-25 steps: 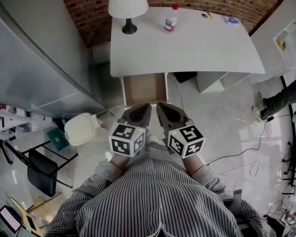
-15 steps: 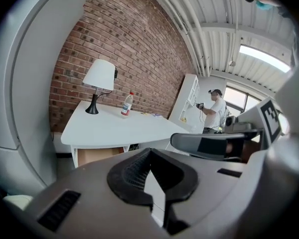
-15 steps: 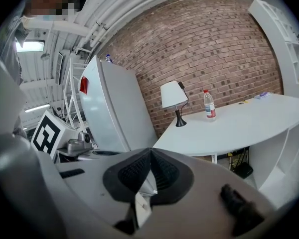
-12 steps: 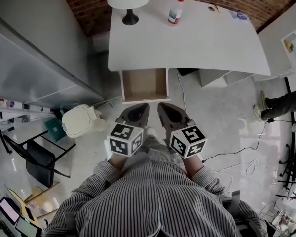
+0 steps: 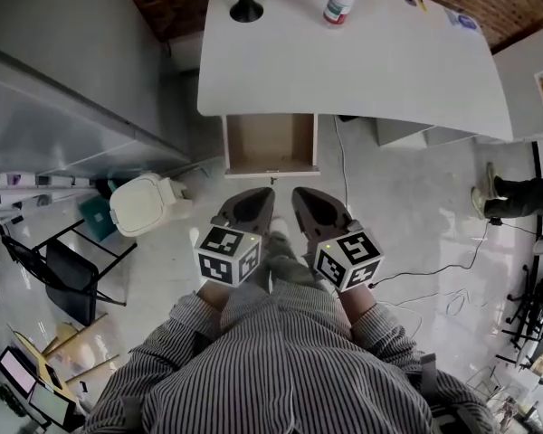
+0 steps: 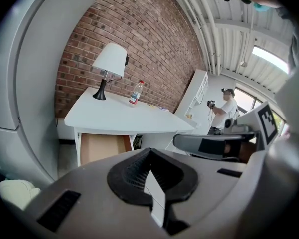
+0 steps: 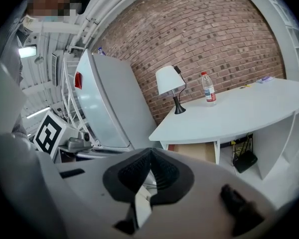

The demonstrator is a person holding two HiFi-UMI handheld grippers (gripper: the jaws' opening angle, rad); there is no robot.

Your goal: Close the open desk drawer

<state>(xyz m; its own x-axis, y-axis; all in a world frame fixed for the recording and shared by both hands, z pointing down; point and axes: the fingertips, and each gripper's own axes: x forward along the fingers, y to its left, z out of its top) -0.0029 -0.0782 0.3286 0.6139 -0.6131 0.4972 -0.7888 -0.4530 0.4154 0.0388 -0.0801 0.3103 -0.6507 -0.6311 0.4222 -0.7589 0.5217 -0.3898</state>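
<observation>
**Standing Back From an Open Drawer**

Seen whole only from the head view: left gripper (image 5: 250,208) and right gripper (image 5: 317,210) side by side, tips toward the open desk drawer (image 5: 270,143), short of its front panel, not touching. Pulled out under the left front edge of the white desk (image 5: 371,61), brown inside, nothing visible in it.

Clear only in the left gripper view: jaws pressed together on nothing; also a person (image 6: 227,111) standing far off to the right.

Clear only in the right gripper view: jaws likewise closed and empty; also a black bag (image 7: 244,161) under the desk.

Hemmed on the left by a tall grey cabinet (image 5: 63,107), a white bin (image 5: 143,231) and a black chair (image 5: 68,283). Open floor (image 5: 398,197) to the right, crossed by a cable (image 5: 434,278).
</observation>
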